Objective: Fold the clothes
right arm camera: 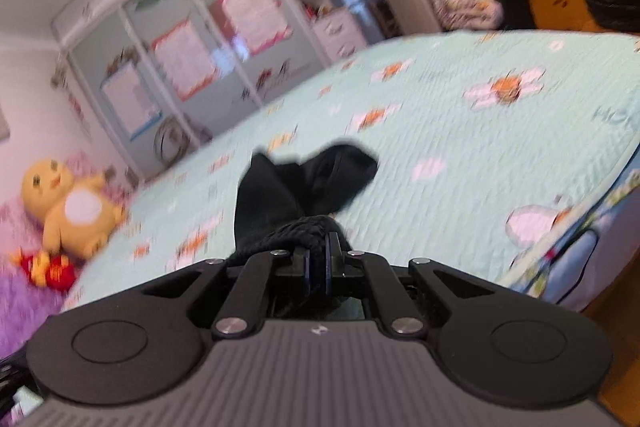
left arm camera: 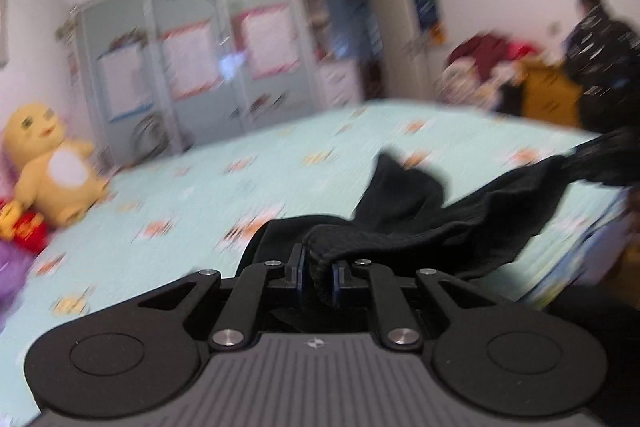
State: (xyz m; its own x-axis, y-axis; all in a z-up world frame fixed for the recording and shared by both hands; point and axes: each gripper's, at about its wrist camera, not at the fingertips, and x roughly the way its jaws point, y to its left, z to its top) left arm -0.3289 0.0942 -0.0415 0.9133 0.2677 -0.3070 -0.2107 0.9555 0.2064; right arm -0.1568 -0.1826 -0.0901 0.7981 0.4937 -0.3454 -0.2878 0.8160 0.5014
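Both the left gripper (left arm camera: 318,269) and right gripper (right arm camera: 317,259) were clamped on the black garment (left arm camera: 420,223); keeping it taut between them seemed advisable.

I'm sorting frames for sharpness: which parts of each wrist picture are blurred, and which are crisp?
Left wrist view: the left gripper and the bunched black garment in it are crisp; the bed, the yellow plush toy and the wardrobe are smeared by motion blur. Right wrist view: the right gripper is sharp, the background less streaked, and straight lines bow from the fisheye lens.
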